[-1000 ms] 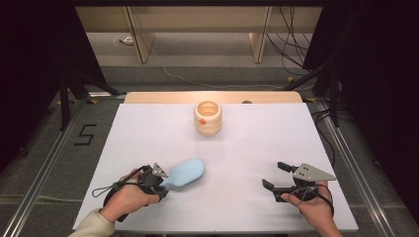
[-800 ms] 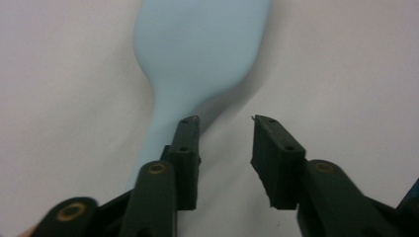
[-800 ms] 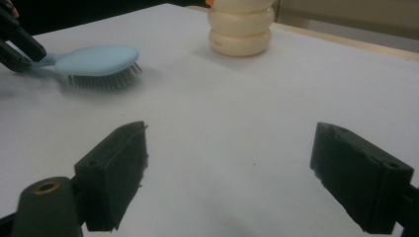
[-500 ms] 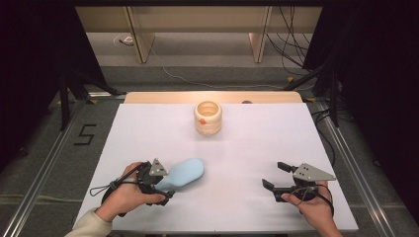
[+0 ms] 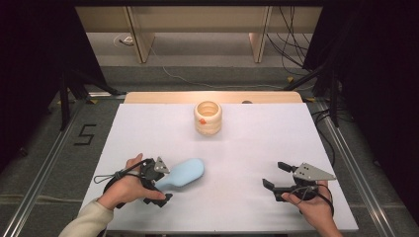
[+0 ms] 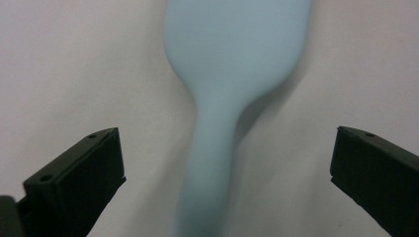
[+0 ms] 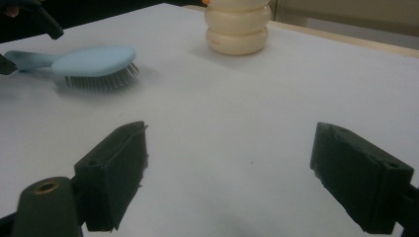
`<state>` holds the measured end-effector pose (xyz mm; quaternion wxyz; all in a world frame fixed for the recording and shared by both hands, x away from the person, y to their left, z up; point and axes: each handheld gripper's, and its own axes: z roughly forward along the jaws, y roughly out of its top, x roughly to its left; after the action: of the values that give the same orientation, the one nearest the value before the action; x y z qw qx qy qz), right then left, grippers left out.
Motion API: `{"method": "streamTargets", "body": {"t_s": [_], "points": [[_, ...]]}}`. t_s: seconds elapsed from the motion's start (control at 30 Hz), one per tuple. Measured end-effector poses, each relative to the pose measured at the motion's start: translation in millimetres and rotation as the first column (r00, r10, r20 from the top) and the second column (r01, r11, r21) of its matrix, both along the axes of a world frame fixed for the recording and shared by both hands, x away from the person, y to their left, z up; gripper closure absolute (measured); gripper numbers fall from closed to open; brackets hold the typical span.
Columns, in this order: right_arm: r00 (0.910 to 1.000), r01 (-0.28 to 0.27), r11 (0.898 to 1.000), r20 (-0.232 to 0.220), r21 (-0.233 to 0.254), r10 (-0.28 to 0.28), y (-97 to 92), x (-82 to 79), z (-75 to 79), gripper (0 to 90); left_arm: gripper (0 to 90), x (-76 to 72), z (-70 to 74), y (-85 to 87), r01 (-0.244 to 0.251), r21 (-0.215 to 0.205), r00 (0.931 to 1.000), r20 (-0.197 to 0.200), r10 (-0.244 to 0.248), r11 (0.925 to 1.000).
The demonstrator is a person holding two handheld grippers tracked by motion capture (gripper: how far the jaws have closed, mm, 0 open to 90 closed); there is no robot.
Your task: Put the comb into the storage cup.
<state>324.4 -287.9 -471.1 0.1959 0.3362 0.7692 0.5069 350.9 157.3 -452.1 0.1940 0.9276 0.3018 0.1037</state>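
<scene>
1. The light blue hairbrush (image 5: 184,173) lies on the white table (image 5: 257,148), at the near left part, with the bristles down and the smooth back up. The bristles show in the right gripper view (image 7: 101,81).
2. The left gripper (image 5: 159,183) is at the handle end of the brush. Its jaws have just been opening and now they stand wide apart. The handle (image 6: 210,163) passes between them, but the pads do not touch it, so the brush is free.
3. The right gripper (image 5: 276,177) rests at the near right side of the table, well apart from the brush. Its jaws are open and nothing is between them.
4. A cream ribbed cup (image 5: 208,117) stands upright near the far edge of the table, far from both grippers.
5. I judge the brush to be light and stiff, probably of plastic. The back looks smooth and rounded, so it can slip between hard pads.
6. The best place to take hold is the narrow handle, close to where it widens into the head. There the jaws close across a slim part and the head does not swing much.
7. The bristles are the soft part and they bend. A grip on the head from the sides is wide and less sure.
</scene>
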Motion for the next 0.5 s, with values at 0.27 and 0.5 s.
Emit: {"method": "streamTargets", "body": {"t_s": [0.27, 0.5], "points": [[1.0000, 0.001, 1.000, -0.001, -0.001, -0.001, -0.9, -0.1, 0.1, 15.6, 5.6, 14.2, -2.1, -5.1, 0.009, 0.066, 0.9985, -0.054, -0.006, 0.9977], [1.0000, 0.001, 1.000, 0.001, -0.002, -0.001, -0.6, 0.1, 0.1, 15.6, 12.4, 17.9, -5.9, -6.9, 0.024, 0.092, 0.9956, -0.093, -0.015, 0.9955]]}}
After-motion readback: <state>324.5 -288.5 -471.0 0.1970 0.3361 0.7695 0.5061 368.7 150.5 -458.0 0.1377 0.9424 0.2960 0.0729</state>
